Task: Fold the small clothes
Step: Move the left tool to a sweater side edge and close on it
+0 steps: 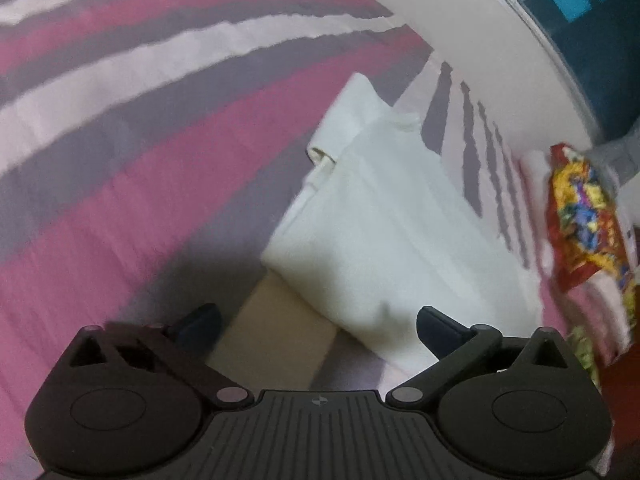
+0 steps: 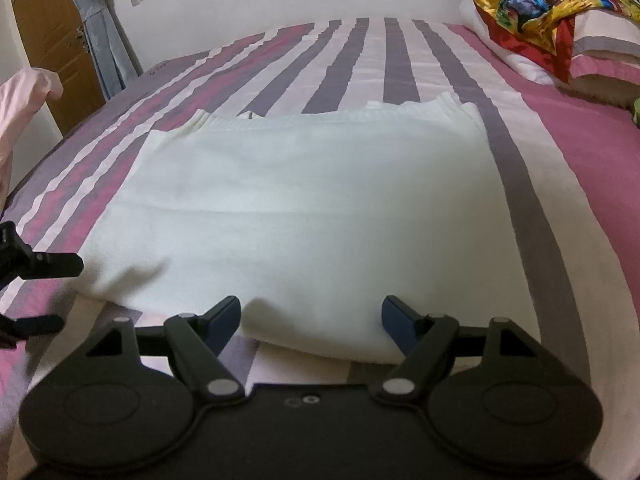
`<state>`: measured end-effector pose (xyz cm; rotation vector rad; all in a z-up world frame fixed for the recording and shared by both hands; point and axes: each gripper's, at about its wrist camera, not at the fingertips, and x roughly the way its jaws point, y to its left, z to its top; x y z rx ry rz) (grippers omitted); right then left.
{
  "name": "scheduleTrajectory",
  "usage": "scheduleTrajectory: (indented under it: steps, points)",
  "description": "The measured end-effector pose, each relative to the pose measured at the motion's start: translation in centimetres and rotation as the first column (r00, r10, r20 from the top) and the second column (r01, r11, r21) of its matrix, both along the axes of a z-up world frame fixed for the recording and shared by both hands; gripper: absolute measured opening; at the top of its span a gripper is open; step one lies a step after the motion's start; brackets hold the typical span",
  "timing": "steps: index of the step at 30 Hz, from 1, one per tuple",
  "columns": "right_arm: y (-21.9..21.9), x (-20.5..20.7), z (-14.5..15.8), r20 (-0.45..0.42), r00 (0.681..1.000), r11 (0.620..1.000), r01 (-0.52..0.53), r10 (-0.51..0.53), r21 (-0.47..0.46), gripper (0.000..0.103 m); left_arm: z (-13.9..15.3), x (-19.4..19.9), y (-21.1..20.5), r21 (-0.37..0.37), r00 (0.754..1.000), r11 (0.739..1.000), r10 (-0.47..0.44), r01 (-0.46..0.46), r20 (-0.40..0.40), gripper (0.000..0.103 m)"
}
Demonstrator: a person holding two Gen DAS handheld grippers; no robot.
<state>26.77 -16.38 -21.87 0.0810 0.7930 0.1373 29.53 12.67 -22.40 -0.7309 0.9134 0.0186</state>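
Observation:
A white knitted garment (image 2: 304, 208) lies folded flat on the striped bedspread (image 2: 580, 152), ribbed edges at its far side. My right gripper (image 2: 312, 322) is open, its jaws wide apart at the garment's near edge, holding nothing. My left gripper (image 1: 318, 328) is open and empty, at the garment's (image 1: 380, 220) near corner. It also shows at the left edge of the right wrist view (image 2: 48, 292), just off the garment's left side.
Pillows with a red and yellow patterned cloth (image 2: 536, 12) lie at the head of the bed. A pink cloth (image 2: 24, 104) hangs at the left. A wooden door (image 2: 52, 40), a curtain and a window stand beyond the bed's far edge.

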Motion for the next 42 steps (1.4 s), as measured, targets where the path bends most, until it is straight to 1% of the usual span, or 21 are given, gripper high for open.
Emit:
scheduleTrajectory:
  steps: [2, 4, 7, 10, 13, 15, 22, 24, 27, 29, 33, 34, 35, 36, 37, 38, 40, 42]
  points:
    - [0.0, -0.1, 0.1, 0.000, 1.000, 1.000, -0.002, 0.002, 0.000, 0.078, -0.4, -0.2, -0.1, -0.065, 1.000, 0.998, 0.023, -0.023, -0.001, 0.103]
    - [-0.1, -0.2, 0.1, 0.001, 1.000, 1.000, -0.002, 0.002, 0.003, 0.078, -0.8, -0.3, -0.4, -0.077, 0.999, 0.996, 0.039, -0.039, 0.000, 0.103]
    - [-0.1, -0.2, 0.1, -0.002, 1.000, 1.000, 0.001, -0.001, 0.009, 0.078, -1.3, 0.1, -1.6, -0.024, 1.000, 0.999, 0.029, -0.029, 0.008, 0.103]
    - [-0.2, -0.1, 0.2, -0.003, 1.000, 1.000, -0.001, 0.001, 0.012, 0.078, -1.2, 0.5, -1.7, 0.006, 0.999, 0.999, 0.038, -0.038, 0.027, 0.103]
    - [-0.4, -0.1, 0.1, -0.006, 1.000, 1.000, -0.003, 0.003, 0.014, 0.079, -1.3, 0.6, -1.8, 0.013, 0.996, 0.998, 0.057, -0.058, 0.062, 0.103]
    - [-0.4, -0.1, 0.0, -0.009, 1.000, 1.000, -0.004, 0.004, 0.017, 0.080, -1.3, 0.6, -1.5, -0.002, 0.995, 0.998, 0.071, -0.071, 0.072, 0.103]
    - [-0.2, -0.1, -0.1, -0.015, 1.000, 1.000, -0.011, 0.011, 0.014, 0.084, -1.7, 1.3, -0.7, -0.071, 0.991, 0.989, 0.129, -0.127, 0.022, 0.103]
    - [-0.1, -0.1, -0.1, -0.015, 1.000, 1.000, -0.011, 0.011, 0.014, 0.085, -1.9, 1.1, -0.3, -0.107, 0.988, 0.983, 0.154, -0.151, 0.020, 0.103]
    - [-0.1, -0.1, 0.0, -0.012, 1.000, 1.000, -0.009, 0.009, 0.018, 0.085, -2.5, 0.5, 0.6, -0.193, 0.975, 0.958, 0.219, -0.210, 0.025, 0.103]
    - [-0.1, -0.2, 0.0, -0.008, 1.000, 1.000, -0.008, 0.008, 0.019, 0.085, -2.7, 0.0, 1.0, -0.254, 0.964, 0.935, 0.264, -0.246, 0.038, 0.103]
    - [-0.2, -0.3, 0.0, -0.006, 1.000, 1.000, -0.008, 0.008, 0.026, 0.085, -3.1, -0.6, 0.6, -0.314, 0.954, 0.912, 0.294, -0.263, 0.058, 0.102]
    - [-0.2, -0.3, 0.0, -0.006, 1.000, 1.000, -0.008, 0.008, 0.028, 0.085, -3.3, -0.7, 0.5, -0.332, 0.952, 0.905, 0.301, -0.267, 0.056, 0.085]
    - [-0.2, -0.2, 0.0, -0.006, 1.000, 1.000, -0.008, 0.008, 0.030, 0.085, -3.7, -0.8, 0.4, -0.366, 0.953, 0.893, 0.300, -0.263, 0.046, 0.072]
    - [-0.3, -0.2, 0.0, -0.005, 1.000, 0.999, -0.008, 0.008, 0.032, 0.085, -4.3, -0.7, 0.2, -0.405, 0.957, 0.878, 0.288, -0.256, 0.020, 0.050]
    - [-0.4, -0.2, 0.0, -0.005, 1.000, 0.999, -0.007, 0.007, 0.034, 0.085, -5.1, -0.6, 0.0, -0.429, 0.958, 0.864, 0.287, -0.263, -0.008, 0.045]
    - [-0.4, -0.2, -0.1, -0.005, 1.000, 0.999, -0.007, 0.007, 0.038, 0.085, -5.7, -0.6, -0.1, -0.434, 0.952, 0.856, 0.305, -0.279, -0.011, 0.045]
    - [-0.5, -0.2, -0.1, -0.004, 1.000, 0.999, -0.008, 0.008, 0.040, 0.085, -5.9, -0.4, 0.0, -0.451, 0.942, 0.843, 0.335, -0.291, 0.019, 0.045]
    - [-0.6, -0.2, 0.0, -0.003, 1.000, 0.999, -0.010, 0.011, 0.044, 0.085, -5.9, 0.3, 0.1, -0.450, 0.934, 0.841, 0.355, -0.299, 0.042, 0.045]
